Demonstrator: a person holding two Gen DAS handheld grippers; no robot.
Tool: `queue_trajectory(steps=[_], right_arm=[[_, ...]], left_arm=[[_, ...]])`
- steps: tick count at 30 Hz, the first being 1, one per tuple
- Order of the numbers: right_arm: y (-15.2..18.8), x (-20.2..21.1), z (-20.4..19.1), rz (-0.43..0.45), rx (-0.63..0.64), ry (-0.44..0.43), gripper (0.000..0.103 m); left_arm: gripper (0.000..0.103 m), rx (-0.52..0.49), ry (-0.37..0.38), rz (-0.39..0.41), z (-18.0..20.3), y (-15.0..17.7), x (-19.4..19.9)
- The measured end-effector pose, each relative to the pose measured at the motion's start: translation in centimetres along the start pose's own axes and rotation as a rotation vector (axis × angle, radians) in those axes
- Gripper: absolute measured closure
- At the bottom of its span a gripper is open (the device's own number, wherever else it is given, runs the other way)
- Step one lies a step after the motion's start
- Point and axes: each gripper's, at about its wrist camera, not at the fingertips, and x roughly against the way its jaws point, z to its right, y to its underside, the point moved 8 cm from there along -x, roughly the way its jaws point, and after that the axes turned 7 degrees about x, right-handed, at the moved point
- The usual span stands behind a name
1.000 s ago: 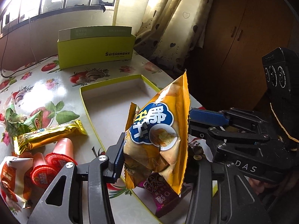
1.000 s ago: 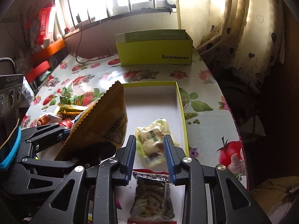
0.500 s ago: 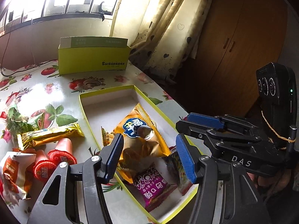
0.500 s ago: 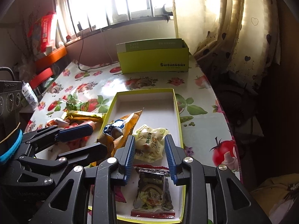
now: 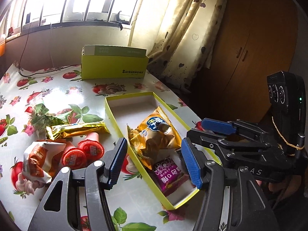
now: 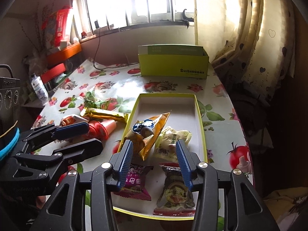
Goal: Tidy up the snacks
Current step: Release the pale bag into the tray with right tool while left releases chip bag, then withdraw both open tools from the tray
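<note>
A shallow yellow-green tray [image 5: 111, 113] [image 6: 201, 134] lies on the table. In it lie an orange chip bag [image 5: 154, 136] [image 6: 148, 132], a purple packet [image 5: 169, 175] [image 6: 134, 184], a pale green packet [image 6: 171, 142] and a dark packet [image 6: 175, 192]. My left gripper [image 5: 154, 161] is open and empty, above the tray's near left edge. My right gripper [image 6: 155, 163] is open and empty above the tray's near end. On the table left of the tray lie a gold bar [image 5: 77, 130] [image 6: 105, 113], red jelly cups [image 5: 82, 152] [image 6: 100, 129], an orange-white pack [image 5: 38, 159] and green packets [image 5: 44, 115] [image 6: 94, 100].
A yellow-green box [image 5: 113, 67] [image 6: 173, 65] stands at the table's far edge by the window. A cable [image 5: 38, 71] runs along the back. Curtains [image 5: 184, 38] and a wooden cupboard [image 5: 250, 48] are to the right. A white bottle [image 6: 39, 91] and shelf clutter stand on the left.
My left gripper let go of the orange chip bag, which now lies in the tray. Both grippers have pulled back and up; the right jaws stand wider open.
</note>
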Motion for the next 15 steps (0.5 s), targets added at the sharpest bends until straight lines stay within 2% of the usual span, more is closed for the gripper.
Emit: queue_trajectory(steps=[15], right_arm=[[0.3, -0.3, -3.1, -0.016, 0.039, -0.06, 0.054]], left_arm=[[0.044, 0.041, -0.063, 0.022, -2.6, 1.2, 2.5]])
